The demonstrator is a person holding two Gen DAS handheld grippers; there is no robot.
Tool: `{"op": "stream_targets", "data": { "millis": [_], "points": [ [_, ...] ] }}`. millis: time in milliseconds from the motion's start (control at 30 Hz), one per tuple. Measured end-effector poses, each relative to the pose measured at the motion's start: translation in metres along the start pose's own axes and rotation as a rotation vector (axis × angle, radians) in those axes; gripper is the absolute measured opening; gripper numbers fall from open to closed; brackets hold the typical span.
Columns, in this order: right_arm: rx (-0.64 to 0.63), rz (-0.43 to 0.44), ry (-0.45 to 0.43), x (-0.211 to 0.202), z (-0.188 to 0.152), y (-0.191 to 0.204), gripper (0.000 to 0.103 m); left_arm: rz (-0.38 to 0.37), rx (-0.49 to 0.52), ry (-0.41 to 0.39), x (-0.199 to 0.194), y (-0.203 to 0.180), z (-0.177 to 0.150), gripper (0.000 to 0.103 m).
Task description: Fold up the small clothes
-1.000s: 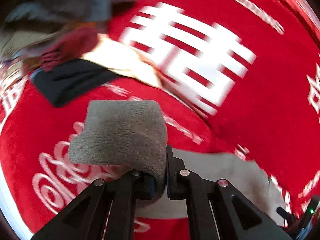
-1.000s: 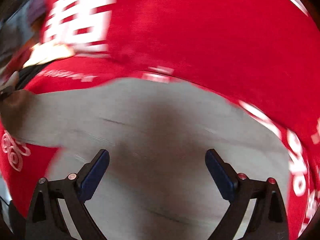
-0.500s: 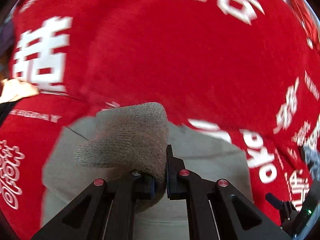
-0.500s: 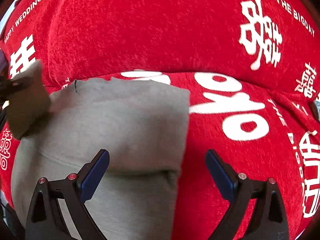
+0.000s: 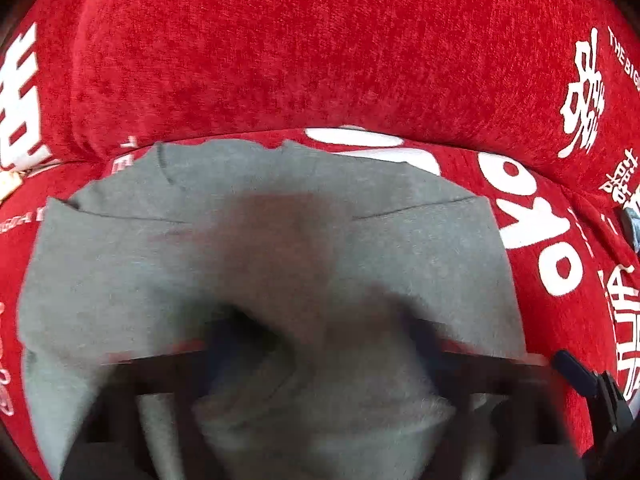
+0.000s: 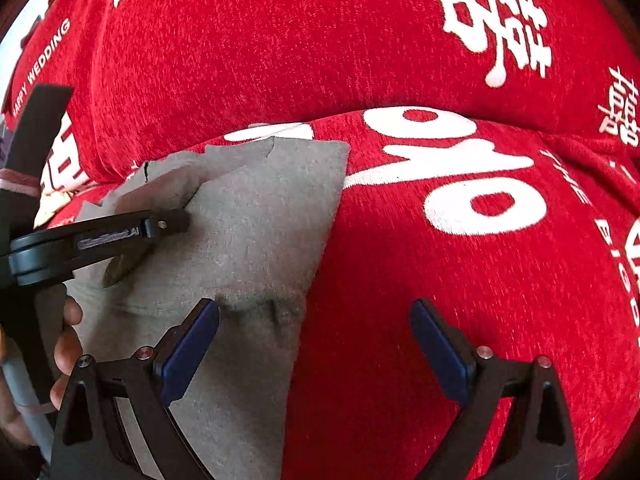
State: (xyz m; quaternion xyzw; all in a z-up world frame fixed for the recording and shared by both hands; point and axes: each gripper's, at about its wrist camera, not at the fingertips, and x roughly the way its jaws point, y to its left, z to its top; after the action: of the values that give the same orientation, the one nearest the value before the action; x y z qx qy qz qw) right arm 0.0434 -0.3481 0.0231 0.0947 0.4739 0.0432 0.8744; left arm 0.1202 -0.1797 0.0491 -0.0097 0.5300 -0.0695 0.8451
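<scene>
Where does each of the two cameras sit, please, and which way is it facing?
Left wrist: on the left gripper, looking steeply down at the grey garment on the red cloth; its own fingers are blurred, having just opened.
Right wrist: on the right gripper, looking down at the garment's right edge; its fingers stand open, and a hand shows at left.
Shared: garment, red cloth; the left gripper also appears in the right view.
</scene>
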Motion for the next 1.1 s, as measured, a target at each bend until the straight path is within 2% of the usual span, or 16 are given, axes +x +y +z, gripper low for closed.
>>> {"op": "stream_targets", "data": {
  "millis": [67,133,200,300,400,467,533,600,667,700,800,833,900,933,1033,1100],
  "points": [
    [0.010,0.014,-0.018,-0.007,0.000,0.002,0.097,-0.018,0.011,-0.081,-0.027,0.011,-0.004,0.096],
    [0.009,0.026,-0.031,-0.011,0.001,0.006,0.097,-0.084,0.022,-0.087,-0.047,0.029,-0.009,0.096],
    [-0.008,0.039,-0.039,-0.014,0.003,0.017,0.097,-0.102,0.006,-0.110,-0.060,0.051,-0.016,0.096],
    [-0.053,0.048,-0.042,-0.011,0.011,0.044,0.097,-0.054,-0.061,-0.151,-0.071,0.103,-0.027,0.096],
    [-0.091,0.054,-0.039,-0.001,0.021,0.082,0.097,0.006,-0.174,-0.142,-0.065,0.151,-0.029,0.096],
    [-0.139,0.050,-0.029,0.011,0.028,0.118,0.097,0.043,-0.263,-0.103,-0.049,0.182,-0.031,0.096],
    [-0.228,-0.008,-0.020,0.027,0.032,0.155,0.097,0.027,-0.320,-0.046,-0.029,0.201,-0.035,0.096],
    [-0.321,-0.162,0.000,0.054,0.035,0.182,0.097,0.088,-0.279,-0.036,-0.020,0.204,-0.041,0.097],
    [-0.302,-0.311,0.030,0.072,0.040,0.175,0.097,0.121,-0.185,-0.050,-0.019,0.197,-0.045,0.097],
    [-0.210,-0.326,0.037,0.072,0.044,0.155,0.097,0.108,-0.177,-0.053,-0.020,0.198,-0.047,0.097],
    [0.129,-0.180,0.056,0.050,0.041,0.073,0.097,0.062,-0.181,-0.050,-0.024,0.210,-0.051,0.097],
    [0.169,-0.198,0.039,0.038,0.036,0.057,0.097,0.056,-0.182,-0.049,-0.024,0.214,-0.052,0.097],
    [0.195,-0.269,0.020,0.019,0.030,0.037,0.097,0.051,-0.188,-0.046,-0.028,0.217,-0.051,0.097],
    [0.214,-0.275,0.002,0.007,0.025,0.026,0.097,0.068,-0.193,-0.046,-0.031,0.216,-0.050,0.097],
    [0.269,-0.251,-0.041,-0.012,0.022,0.024,0.097,0.043,-0.230,-0.073,-0.037,0.208,-0.042,0.097],
    [0.241,-0.205,-0.039,-0.009,0.028,0.051,0.097,0.016,-0.229,-0.067,-0.037,0.195,-0.034,0.097]
  ]
}}
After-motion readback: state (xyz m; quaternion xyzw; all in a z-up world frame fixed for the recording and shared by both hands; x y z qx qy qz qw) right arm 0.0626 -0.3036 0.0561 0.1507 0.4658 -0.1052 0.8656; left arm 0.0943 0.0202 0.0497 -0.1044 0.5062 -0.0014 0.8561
